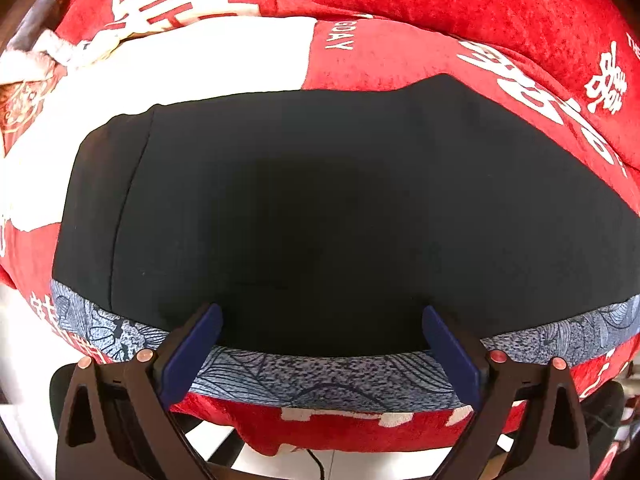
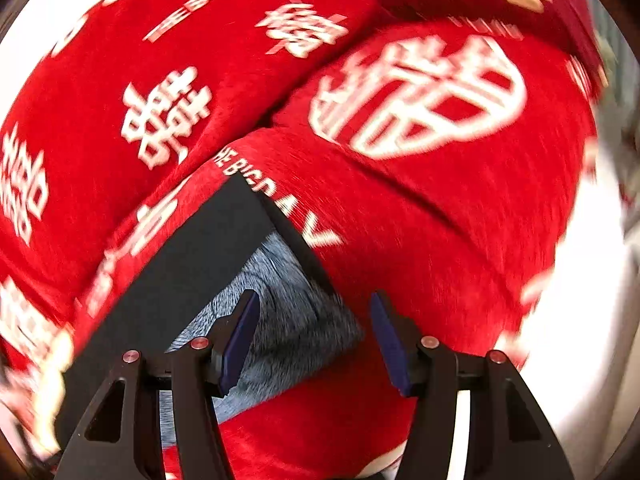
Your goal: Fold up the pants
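Observation:
The black pants [image 1: 320, 208] lie folded flat in a wide block on the red bedspread [image 1: 400, 60]. A blue-grey patterned band [image 1: 320, 376] of them runs along the near edge. My left gripper [image 1: 322, 344] is open and empty, with its blue pads either side of the near edge. In the right wrist view a corner of the pants [image 2: 192, 264] shows black cloth with the blue-grey patterned part [image 2: 292, 312] beside it. My right gripper [image 2: 314, 340] is open and empty just above that corner. The right view is blurred.
The red bedspread with white characters [image 2: 420, 96] covers the bed all round. A white panel [image 1: 180, 68] lies beyond the pants at left. The bed's near edge and pale floor [image 1: 224, 444] show below the left gripper. A thin dark cable [image 1: 316, 464] hangs there.

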{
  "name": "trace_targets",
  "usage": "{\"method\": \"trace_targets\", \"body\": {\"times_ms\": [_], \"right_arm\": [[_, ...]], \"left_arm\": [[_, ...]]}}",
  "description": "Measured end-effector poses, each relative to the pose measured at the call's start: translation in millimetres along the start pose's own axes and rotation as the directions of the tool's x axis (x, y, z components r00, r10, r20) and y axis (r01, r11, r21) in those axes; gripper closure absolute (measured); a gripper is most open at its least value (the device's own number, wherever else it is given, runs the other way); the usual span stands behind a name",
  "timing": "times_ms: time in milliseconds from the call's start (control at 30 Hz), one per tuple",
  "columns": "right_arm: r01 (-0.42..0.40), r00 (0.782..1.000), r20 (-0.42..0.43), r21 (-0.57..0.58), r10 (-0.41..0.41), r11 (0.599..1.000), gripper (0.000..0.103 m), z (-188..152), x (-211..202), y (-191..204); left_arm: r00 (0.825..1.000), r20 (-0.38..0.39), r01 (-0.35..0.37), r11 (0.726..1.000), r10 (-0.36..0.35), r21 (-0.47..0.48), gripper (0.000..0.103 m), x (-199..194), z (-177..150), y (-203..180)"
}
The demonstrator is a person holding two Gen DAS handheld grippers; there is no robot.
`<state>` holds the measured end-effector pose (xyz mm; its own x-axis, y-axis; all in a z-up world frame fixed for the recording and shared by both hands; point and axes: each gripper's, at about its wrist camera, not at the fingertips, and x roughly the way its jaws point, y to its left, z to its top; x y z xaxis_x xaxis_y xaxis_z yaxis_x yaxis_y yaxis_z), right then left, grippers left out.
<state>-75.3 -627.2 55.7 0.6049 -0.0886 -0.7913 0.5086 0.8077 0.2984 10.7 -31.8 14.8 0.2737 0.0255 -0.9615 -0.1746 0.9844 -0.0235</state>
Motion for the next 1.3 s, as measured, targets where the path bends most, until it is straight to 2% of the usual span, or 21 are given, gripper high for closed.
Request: {"method": "trace_targets", "body": {"times_ms": [67, 100, 133, 200, 267, 367, 567, 700, 767, 800, 833, 867, 900, 933, 967, 1033, 1133, 1167, 1200, 1233, 1300], "right_arm": [[0.033, 0.999, -0.004, -0.099, -0.034, 0.995, 0.044, 5.1, 7.5, 11.6], [0.054, 0.998, -0.025, -0.167, -0.059, 0.984, 0.05, 6.3, 16.4, 20.4], [0.055, 0.996, -0.058, -0.211, -0.069, 0.976, 0.078, 6.6, 24.5, 26.6], [0.089, 0.992, -0.062, -0.269, -0.109, 0.959, 0.078, 7.1, 28.8, 37.1], [0.113, 0.989, -0.053, -0.3, -0.135, 0.947, 0.087, 7.1, 26.2, 42.7], [0.124, 0.989, -0.046, -0.298, -0.144, 0.946, 0.093, 5.2, 14.7, 41.8], [0.192, 0.98, 0.007, -0.295, -0.198, 0.936, 0.093, -6.7, -38.8, 62.5], [0.235, 0.965, -0.039, -0.31, -0.259, 0.921, 0.093, -2.4, -1.5, 57.8], [0.249, 0.955, -0.076, -0.314, -0.286, 0.916, 0.091, -3.3, 19.7, 53.5], [0.265, 0.954, -0.054, -0.316, -0.296, 0.911, 0.088, -2.6, 20.4, 54.4], [0.301, 0.945, -0.03, -0.311, -0.325, 0.902, 0.07, -0.5, 16.4, 56.2], [0.342, 0.931, -0.017, -0.303, -0.364, 0.89, 0.043, 1.0, 13.5, 56.8], [0.396, 0.912, 0.008, -0.286, -0.411, 0.873, 0.035, 3.1, 6.4, 58.1], [0.407, 0.911, 0.051, -0.27, -0.409, 0.873, 0.033, 3.8, -4.8, 62.2], [0.379, 0.925, 0.097, -0.268, -0.367, 0.886, 0.033, 2.9, -20.2, 72.5], [0.29, 0.957, 0.111, -0.316, -0.268, 0.904, 0.033, -4.3, -37.5, 100.1], [0.038, 0.998, -0.02, -0.465, -0.054, 0.884, 0.033, -39.1, -39.1, 162.0], [-0.083, 0.993, -0.116, -0.506, 0.028, 0.859, 0.033, -57.2, -31.7, 184.8], [-0.14, 0.984, -0.169, -0.527, 0.058, 0.838, 0.033, -69.3, -25.0, 197.7], [-0.169, 0.976, -0.209, -0.555, 0.06, 0.814, 0.033, -82.8, -16.3, 209.3], [-0.151, 0.969, -0.247, -0.611, -0.006, 0.777, 0.033, -103.2, 2.8, 218.9]], "left_arm": [[0.997, 0.03, 0.07, 0.998, -0.07, -0.007, 0.003, -6.1, 1.8, -1.6], [0.997, 0.044, 0.067, 0.998, -0.067, -0.006, 0.003, -9.4, 1.1, -1.7], [0.999, 0.046, 0.022, 1.0, -0.022, 0.009, 0.003, -8.6, 2.5, -4.9], [0.999, -0.016, -0.043, 0.998, 0.044, 0.033, 0.0, 6.2, 1.5, -4.3], [1.0, 0.001, -0.017, 1.0, 0.017, 0.0, 0.0, 5.6, 2.5, 3.1], [0.999, -0.012, -0.03, 0.999, 0.029, -0.013, 0.0, 3.5, 4.8, 9.2], [0.999, -0.02, -0.031, 0.998, 0.03, -0.058, 0.0, 3.8, 0.8, 23.7], [0.999, -0.02, -0.035, 0.999, 0.035, -0.037, 0.0, 4.8, 4.9, 22.1], [1.0, 0.015, -0.002, 1.0, 0.003, -0.022, 0.0, -8.3, 5.4, 23.5], [0.999, 0.044, -0.001, 1.0, 0.002, -0.02, 0.0, -15.8, 5.0, 27.7], [0.996, 0.074, -0.045, 0.999, 0.046, -0.016, 0.0, -22.7, 4.7, 34.8], [0.993, 0.076, -0.089, 0.996, 0.09, -0.017, 0.0, -22.7, 4.6, 40.9], [0.99, 0.047, -0.128, 0.991, 0.13, -0.028, 0.0, -15.9, 4.8, 50.9], [0.991, 0.003, -0.137, 0.989, 0.137, -0.047, 0.0, -6.5, 5.5, 60.9], [0.994, -0.024, -0.106, 0.991, 0.104, -0.078, 0.0, -0.6, 4.9, 69.6], [0.999, -0.024, -0.043, 0.985, 0.039, -0.17, 0.0, -3.3, 2.9, 77.9], [0.999, 0.024, 0.028, 0.993, -0.026, -0.112, 0.0, -15.5, -1.2, 44.8], [0.999, 0.03, 0.035, 0.997, -0.033, -0.07, 0.0, -17.4, -2.7, 31.0], [0.999, 0.029, 0.035, 0.999, -0.035, -0.022, 0.0, -20.0, -7.2, 15.4], [0.999, 0.024, 0.023, 0.999, -0.023, 0.031, 0.0, -19.1, -10.9, 1.4], [1.0, 0.006, -0.014, 0.996, 0.014, 0.086, 0.0, -13.0, -19.7, -9.6]]}}
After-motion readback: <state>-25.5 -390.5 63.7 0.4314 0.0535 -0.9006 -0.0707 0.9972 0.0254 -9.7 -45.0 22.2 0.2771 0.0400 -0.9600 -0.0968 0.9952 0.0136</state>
